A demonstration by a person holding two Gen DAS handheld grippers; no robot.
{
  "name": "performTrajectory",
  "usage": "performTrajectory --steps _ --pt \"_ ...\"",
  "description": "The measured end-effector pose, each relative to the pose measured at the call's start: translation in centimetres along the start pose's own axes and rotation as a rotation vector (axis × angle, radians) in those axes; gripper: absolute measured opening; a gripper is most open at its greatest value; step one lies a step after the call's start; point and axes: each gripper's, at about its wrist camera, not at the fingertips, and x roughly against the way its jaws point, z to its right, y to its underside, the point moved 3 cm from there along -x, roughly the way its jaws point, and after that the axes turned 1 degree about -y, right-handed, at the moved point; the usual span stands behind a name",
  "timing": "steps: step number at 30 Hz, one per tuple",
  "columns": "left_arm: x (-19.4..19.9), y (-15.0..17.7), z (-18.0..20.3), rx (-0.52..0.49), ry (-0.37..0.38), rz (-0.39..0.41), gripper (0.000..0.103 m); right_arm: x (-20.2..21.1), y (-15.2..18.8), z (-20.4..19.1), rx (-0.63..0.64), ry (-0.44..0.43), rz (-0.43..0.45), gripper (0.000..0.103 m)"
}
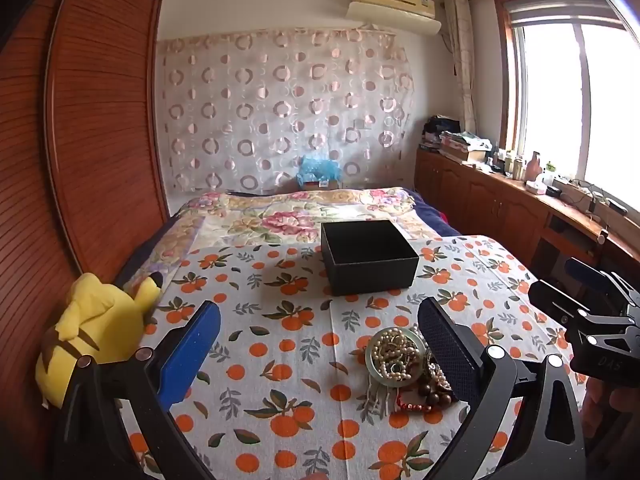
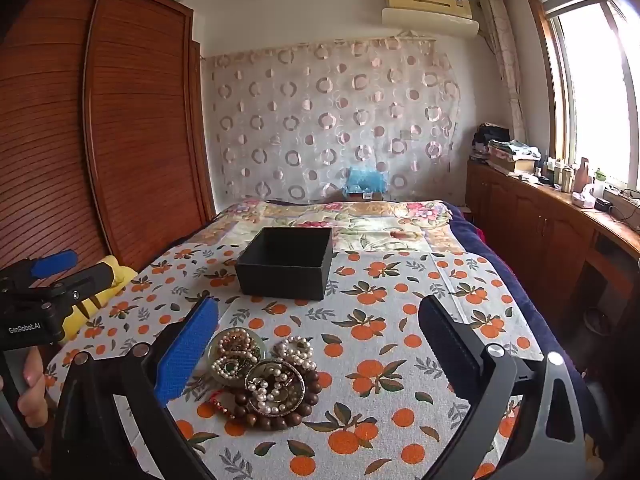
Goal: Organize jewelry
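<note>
A heap of jewelry [image 1: 402, 368] [image 2: 262, 376] lies on an orange-print cloth: pearl strands, a pale green bangle [image 1: 394, 356], a brown wooden bead bracelet [image 2: 276, 416] and a small red piece. Behind it stands an empty black box [image 1: 368, 258] [image 2: 286, 262], lid off. My left gripper [image 1: 320, 344] hovers wide open over the cloth, the heap just inside its right finger. My right gripper [image 2: 320, 344] is also wide open, the heap near its left blue pad [image 2: 188, 352]. Nothing is held. Each gripper shows at the edge of the other's view.
A yellow plush toy [image 1: 96, 328] lies at the cloth's left edge by a wooden wardrobe [image 1: 92, 128]. A floral bedspread [image 1: 296, 208] stretches behind the box. Low wooden cabinets [image 2: 540, 232] with clutter run under the window on the right. A hand [image 2: 32, 384] grips the left tool.
</note>
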Motion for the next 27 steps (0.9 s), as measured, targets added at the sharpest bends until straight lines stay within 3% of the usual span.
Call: performTrajectory --steps 27 --pt "-0.47 -0.37 -0.05 0.004 0.004 0.004 0.096 -0.03 0.0 0.11 -0.002 0.0 0.003 0.101"
